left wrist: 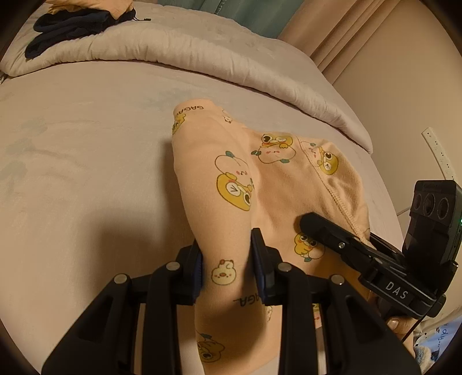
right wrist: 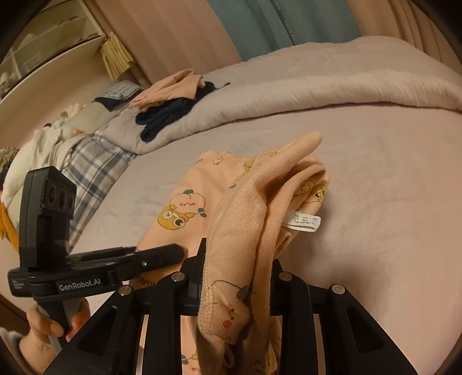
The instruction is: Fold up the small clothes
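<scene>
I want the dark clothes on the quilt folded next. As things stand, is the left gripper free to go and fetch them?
Probably not yet. The left gripper is shut on the peach pajama garment, and the dark clothes lie across the bed on the folded quilt. Nothing blocks the path once it lets go.

Peach cartoon-print garment (left wrist: pixel 231 184), bunched, partly lifted off the bed

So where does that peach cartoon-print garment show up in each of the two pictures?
Left wrist view: the peach garment fills the centre and lower middle, a fold pinched in the left tool, the right tool at its right.
Right wrist view: it runs from centre to bottom, bunched in the right tool, white care label hanging right.
Shared landmark: the dark clothes pile on the quilt.
</scene>
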### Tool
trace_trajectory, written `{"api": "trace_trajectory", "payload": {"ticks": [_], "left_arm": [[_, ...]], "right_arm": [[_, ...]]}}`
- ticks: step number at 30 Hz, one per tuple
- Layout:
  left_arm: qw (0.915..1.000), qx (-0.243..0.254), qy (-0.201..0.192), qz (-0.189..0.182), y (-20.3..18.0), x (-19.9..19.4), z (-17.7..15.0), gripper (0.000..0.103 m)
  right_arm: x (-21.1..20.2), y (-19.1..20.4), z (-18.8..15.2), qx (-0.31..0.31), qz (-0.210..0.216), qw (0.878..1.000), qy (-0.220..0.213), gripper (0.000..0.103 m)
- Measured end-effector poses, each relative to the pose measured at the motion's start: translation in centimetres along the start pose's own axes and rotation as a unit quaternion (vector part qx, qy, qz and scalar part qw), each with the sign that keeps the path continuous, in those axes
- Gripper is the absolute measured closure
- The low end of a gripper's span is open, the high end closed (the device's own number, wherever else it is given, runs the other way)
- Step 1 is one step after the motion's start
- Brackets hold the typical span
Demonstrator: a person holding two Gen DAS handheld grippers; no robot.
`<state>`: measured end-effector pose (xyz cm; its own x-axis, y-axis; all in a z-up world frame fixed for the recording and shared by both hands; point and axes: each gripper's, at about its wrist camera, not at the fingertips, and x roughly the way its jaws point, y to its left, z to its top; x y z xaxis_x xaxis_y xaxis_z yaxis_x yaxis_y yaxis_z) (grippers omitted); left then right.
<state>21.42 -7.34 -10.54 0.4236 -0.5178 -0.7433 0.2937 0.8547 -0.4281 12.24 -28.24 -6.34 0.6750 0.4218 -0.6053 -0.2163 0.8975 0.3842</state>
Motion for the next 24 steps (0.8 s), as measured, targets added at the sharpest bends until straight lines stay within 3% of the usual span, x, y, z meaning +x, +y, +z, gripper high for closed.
{"api": "trace_trajectory", "payload": {"ticks": [24], "left_arm": [[0.9992,0.015,-0.037,0.009,-1.5,-6.9,-3.9,0.074]], "right_arm": [[-4.6,4.2,-2.2,-0.049,0.017,0.998,-0.035,0.074]]}}
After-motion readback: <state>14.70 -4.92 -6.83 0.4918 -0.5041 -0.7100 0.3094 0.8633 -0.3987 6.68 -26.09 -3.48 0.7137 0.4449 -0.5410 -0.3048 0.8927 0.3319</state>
